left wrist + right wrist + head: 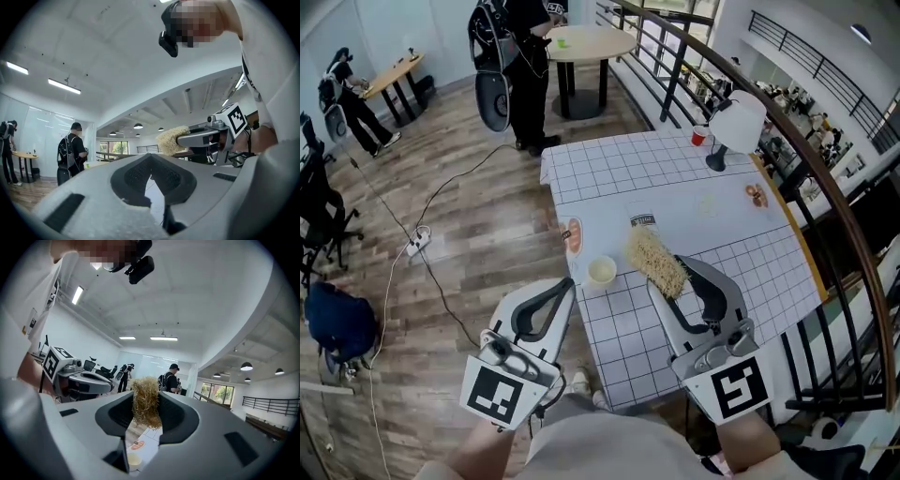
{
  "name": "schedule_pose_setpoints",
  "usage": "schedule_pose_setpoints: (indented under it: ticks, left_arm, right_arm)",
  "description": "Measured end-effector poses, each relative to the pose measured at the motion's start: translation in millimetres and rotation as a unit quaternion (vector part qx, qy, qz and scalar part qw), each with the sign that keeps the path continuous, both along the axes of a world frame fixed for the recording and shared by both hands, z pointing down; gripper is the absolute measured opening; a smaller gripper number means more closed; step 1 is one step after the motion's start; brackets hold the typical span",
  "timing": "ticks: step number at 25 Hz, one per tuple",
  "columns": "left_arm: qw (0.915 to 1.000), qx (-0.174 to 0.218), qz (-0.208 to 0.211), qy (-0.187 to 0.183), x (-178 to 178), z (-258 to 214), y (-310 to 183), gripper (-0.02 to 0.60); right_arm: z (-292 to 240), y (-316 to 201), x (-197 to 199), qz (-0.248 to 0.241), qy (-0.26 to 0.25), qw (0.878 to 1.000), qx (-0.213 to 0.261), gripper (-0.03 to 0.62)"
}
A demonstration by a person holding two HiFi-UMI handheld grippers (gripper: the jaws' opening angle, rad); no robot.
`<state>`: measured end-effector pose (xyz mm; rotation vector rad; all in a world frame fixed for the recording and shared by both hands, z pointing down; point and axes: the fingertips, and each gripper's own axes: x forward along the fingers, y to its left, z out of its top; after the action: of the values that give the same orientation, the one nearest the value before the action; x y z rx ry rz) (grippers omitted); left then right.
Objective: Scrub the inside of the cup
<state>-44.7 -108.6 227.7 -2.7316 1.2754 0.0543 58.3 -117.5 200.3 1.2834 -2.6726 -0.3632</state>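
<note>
A small cream cup (602, 271) stands upright on the grid-cloth table (750, 272) near its front left corner, and shows again low between the jaws as the cup (134, 459). My right gripper (667, 274) is shut on a straw-coloured scrubber (656, 261), whose fibres (146, 401) stick out past the jaw tips. It hangs just right of the cup, not touching it. My left gripper (566, 284) is shut with nothing in it, just left of the cup and off the table's edge. In the left gripper view its jaws (151, 164) meet, and the scrubber (171, 138) shows at the right.
A white lamp (736, 125) and a red cup (700, 136) stand at the table's far end. An orange-and-white thing (573, 234) lies at the left edge, a packet (643, 221) mid-table. A railing (825, 187) runs along the right. A person (525, 66) stands behind the table.
</note>
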Motion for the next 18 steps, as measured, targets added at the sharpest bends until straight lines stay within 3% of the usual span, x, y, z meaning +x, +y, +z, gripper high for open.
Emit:
schedule_pose_setpoints:
  ticks: [4,13,18]
  left_arm:
    - [0.9994,-0.009,0.007,-0.032,10.9,15.4,13.8,0.014]
    - [0.9980,-0.031,0.004,-0.054,25.8,44.0,31.0,0.014]
    - [0.9977,-0.030,0.005,-0.060,28.7,45.6,31.1,0.014]
  right_arm:
    - [7.8,22.6,7.1,0.006,-0.013,1.000,-0.011,0.133]
    - [32.3,46.7,17.0,0.019,-0.038,0.999,-0.031,0.133]
    - [39.6,43.9,20.7,0.024,-0.028,0.998,-0.048,0.132]
